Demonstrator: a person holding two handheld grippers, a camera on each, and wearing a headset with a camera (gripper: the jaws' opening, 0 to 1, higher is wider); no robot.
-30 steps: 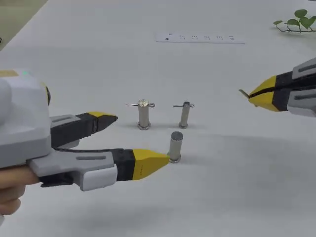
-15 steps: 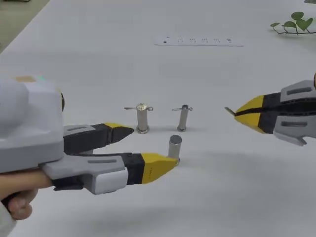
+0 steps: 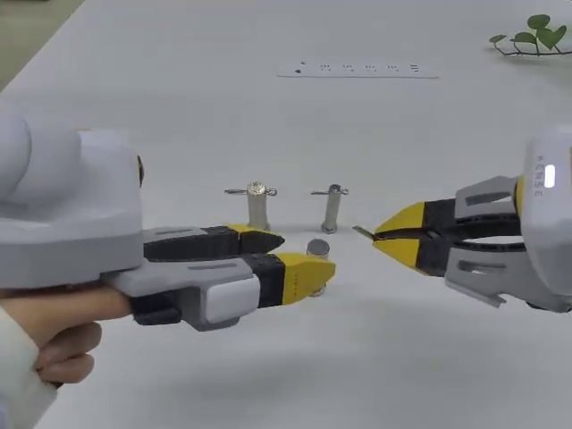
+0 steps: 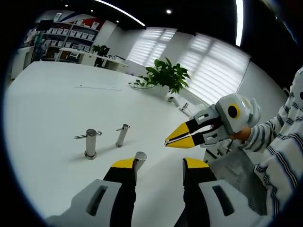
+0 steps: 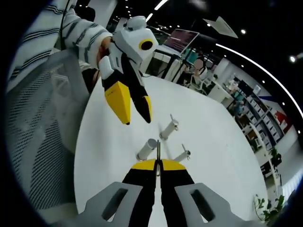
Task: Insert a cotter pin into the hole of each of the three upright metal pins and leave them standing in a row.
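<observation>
Bare metal pin [image 4: 140, 159] should be clamped by the parted left tool [image 4: 160, 163]; cotter pin [image 5: 158, 151], pinched in right tool [image 5: 158, 165], squared to hole.

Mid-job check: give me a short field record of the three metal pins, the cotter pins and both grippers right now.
done: left rear metal pin and right rear metal pin, upright, side by side
fitted cotter pins: one through each rear pin's top
bare: front metal pin, upright, no cotter pin, nearer the camera than the rear two
left gripper: open, front metal pin between its jaws, close to one
right gripper: shut on loose cotter pin, aimed at the front metal pin, not yet touching
remaining: one insertion
</observation>
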